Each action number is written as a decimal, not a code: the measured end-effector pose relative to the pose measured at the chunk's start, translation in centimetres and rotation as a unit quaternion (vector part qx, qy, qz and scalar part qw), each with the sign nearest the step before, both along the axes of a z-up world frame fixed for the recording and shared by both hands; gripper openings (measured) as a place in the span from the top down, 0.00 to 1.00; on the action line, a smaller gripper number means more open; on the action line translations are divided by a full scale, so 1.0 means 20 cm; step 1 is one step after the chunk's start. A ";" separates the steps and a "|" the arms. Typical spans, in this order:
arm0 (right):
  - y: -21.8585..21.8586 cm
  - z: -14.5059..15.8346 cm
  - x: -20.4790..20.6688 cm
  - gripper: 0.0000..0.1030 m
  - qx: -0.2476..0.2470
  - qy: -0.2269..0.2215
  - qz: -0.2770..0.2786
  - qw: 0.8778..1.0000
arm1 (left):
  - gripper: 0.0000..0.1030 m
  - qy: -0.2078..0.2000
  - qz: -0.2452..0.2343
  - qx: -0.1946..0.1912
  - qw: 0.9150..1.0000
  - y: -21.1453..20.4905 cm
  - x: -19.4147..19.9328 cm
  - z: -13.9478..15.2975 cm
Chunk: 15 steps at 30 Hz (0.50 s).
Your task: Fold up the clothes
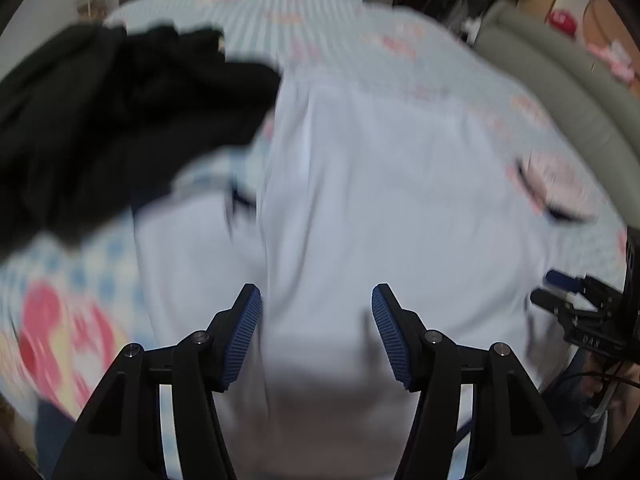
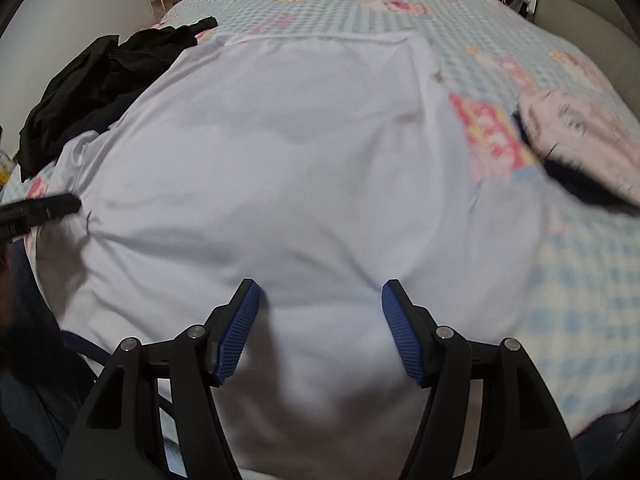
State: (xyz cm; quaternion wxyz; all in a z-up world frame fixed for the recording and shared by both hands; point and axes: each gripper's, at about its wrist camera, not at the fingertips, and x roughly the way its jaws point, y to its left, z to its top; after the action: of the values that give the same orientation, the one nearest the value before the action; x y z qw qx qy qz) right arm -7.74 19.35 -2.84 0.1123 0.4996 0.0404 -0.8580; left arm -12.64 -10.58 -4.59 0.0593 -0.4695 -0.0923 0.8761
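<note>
Here my left jaws [image 1: 317,336] and right jaws [image 2: 320,334] both stand apart, released, above the white shirt [image 2: 280,152] spread flat on the checked bed [image 2: 568,300]. Dark clothes [image 2: 92,92] lie heaped at its left; a pink folded garment [image 2: 580,136] sits right.

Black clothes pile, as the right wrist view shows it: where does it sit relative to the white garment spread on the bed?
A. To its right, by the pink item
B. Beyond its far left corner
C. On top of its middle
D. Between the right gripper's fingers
B: the black clothes pile lies bunched off the far left corner of the white garment, on the checked bedspread.
</note>
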 end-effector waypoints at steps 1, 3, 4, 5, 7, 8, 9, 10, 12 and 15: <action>0.02 0.05 -0.02 0.36 -0.007 0.012 0.000 1.000 | 0.41 0.013 0.004 0.003 1.000 -0.01 -0.04 0.04; 0.07 0.14 -0.10 0.36 -0.024 0.025 -0.012 0.999 | 0.41 0.024 0.030 -0.018 0.999 -0.04 -0.17 0.06; 0.10 0.16 -0.14 0.36 -0.032 0.028 -0.022 0.999 | 0.41 0.022 0.042 -0.020 0.999 -0.06 -0.24 0.05; 0.14 0.17 -0.20 0.36 -0.037 0.028 -0.036 0.998 | 0.41 0.015 0.050 -0.012 0.999 -0.08 -0.31 0.03; 0.22 0.17 -0.34 0.36 -0.046 0.023 -0.070 0.996 | 0.42 0.001 0.058 0.009 0.998 -0.14 -0.42 -0.02; 0.25 0.16 -0.42 0.36 -0.049 0.021 -0.083 0.995 | 0.43 -0.007 0.059 0.016 0.998 -0.16 -0.48 -0.05; 0.28 0.15 -0.49 0.36 -0.049 0.021 -0.096 0.994 | 0.43 -0.014 0.055 0.011 0.998 -0.15 -0.54 -0.08; 0.31 0.13 -0.56 0.36 -0.048 0.020 -0.106 0.993 | 0.44 -0.023 0.052 0.001 0.998 -0.14 -0.59 -0.12; 0.33 0.08 -0.68 0.36 -0.040 0.018 -0.114 0.993 | 0.47 -0.043 0.053 -0.033 0.997 -0.13 -0.66 -0.20; 0.36 -0.07 -0.85 0.38 0.003 -0.014 -0.127 0.992 | 0.49 -0.068 0.068 -0.056 0.994 -0.21 -0.74 -0.28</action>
State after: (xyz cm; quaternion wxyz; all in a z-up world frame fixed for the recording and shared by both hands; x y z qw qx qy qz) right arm -24.84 26.55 -4.33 0.0017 0.5133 -0.0221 -0.8579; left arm -27.50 -14.82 -10.22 -0.0328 -0.5235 -0.0786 0.8477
